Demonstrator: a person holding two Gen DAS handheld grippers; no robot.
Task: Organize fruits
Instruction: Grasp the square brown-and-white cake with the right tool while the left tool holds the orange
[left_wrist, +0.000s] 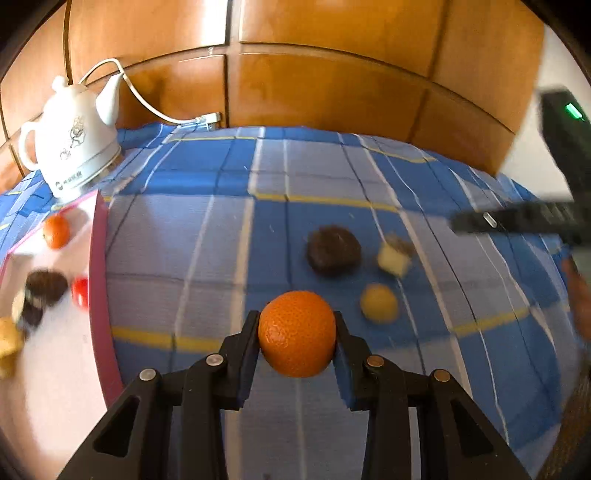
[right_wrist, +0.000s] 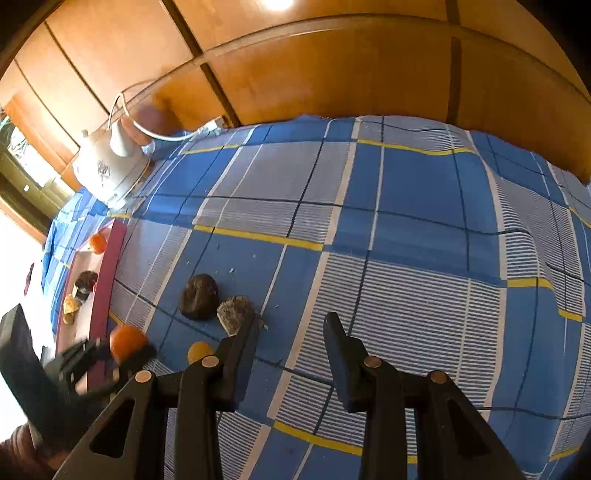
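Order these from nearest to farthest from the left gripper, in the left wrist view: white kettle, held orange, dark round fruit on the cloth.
1. Held orange, between the left gripper fingers.
2. Dark round fruit, ahead, slightly right.
3. White kettle, far left, by the wall.

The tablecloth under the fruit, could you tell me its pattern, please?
Blue plaid tablecloth with yellow lines, clearest in the right wrist view.
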